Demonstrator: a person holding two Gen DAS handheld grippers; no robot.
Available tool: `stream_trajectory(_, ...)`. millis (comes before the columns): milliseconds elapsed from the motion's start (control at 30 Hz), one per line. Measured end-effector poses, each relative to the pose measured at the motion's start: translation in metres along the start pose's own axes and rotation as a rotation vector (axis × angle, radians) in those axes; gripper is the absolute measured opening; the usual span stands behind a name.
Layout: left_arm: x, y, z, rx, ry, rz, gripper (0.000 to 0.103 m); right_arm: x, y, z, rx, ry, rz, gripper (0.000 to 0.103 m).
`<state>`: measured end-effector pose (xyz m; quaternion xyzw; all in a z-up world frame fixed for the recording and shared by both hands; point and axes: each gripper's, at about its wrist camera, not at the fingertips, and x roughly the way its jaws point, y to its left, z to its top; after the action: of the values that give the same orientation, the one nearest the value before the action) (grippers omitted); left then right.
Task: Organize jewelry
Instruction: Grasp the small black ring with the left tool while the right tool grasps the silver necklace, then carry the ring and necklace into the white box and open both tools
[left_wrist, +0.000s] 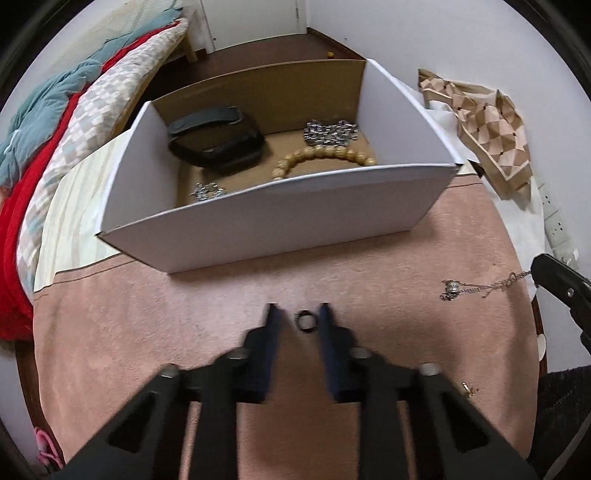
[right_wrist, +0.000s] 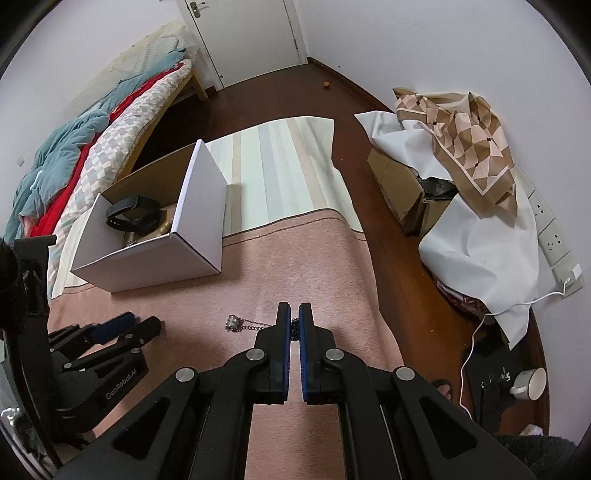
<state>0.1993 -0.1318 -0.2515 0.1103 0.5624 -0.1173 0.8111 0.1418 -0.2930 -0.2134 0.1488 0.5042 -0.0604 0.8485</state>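
A small dark ring (left_wrist: 304, 318) lies on the pink cloth (left_wrist: 147, 332), between the tips of my open left gripper (left_wrist: 298, 314). A white cardboard box (left_wrist: 280, 218) stands beyond it, holding a black wristband (left_wrist: 216, 138), a beaded bracelet (left_wrist: 321, 158) and silver chains (left_wrist: 330, 133). My right gripper (right_wrist: 294, 325) is shut on the chain of a silver necklace (right_wrist: 243, 325), whose pendant (right_wrist: 233, 322) rests on the cloth to the left. The necklace also shows in the left wrist view (left_wrist: 476, 288).
A small gold piece (left_wrist: 469, 388) lies on the cloth at the right. A bed with blankets (right_wrist: 92, 147) is to the left. A covered pile with a patterned scarf (right_wrist: 465, 147), a power strip (right_wrist: 554, 236) and a cup (right_wrist: 530, 384) sit to the right.
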Motion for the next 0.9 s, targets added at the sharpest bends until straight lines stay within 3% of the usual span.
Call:
stream_trajectory(233,-0.014,0.003,0.001,-0.012,-0.028,-0.02,0.01,-0.015,0.005,0.008,-0.001,-0.02,0.029,0.004)
stream_trajectory(500,-0.064,0.026,0.014,-0.05,-0.084,-0.097,0.01,-0.059,0.031,0.032,-0.047,-0.076,0.103,0.004)
stream_trajectory(767,-0.116,0.064,0.052,-0.097,-0.16,-0.149,0.01,-0.114,0.069,0.082,-0.113,-0.182,0.166,0.004)
stream_trajectory(900,-0.123,0.082,0.072,-0.114,-0.167,-0.157,0.01,-0.115,0.089,0.11,-0.133,-0.19,0.181,0.004)
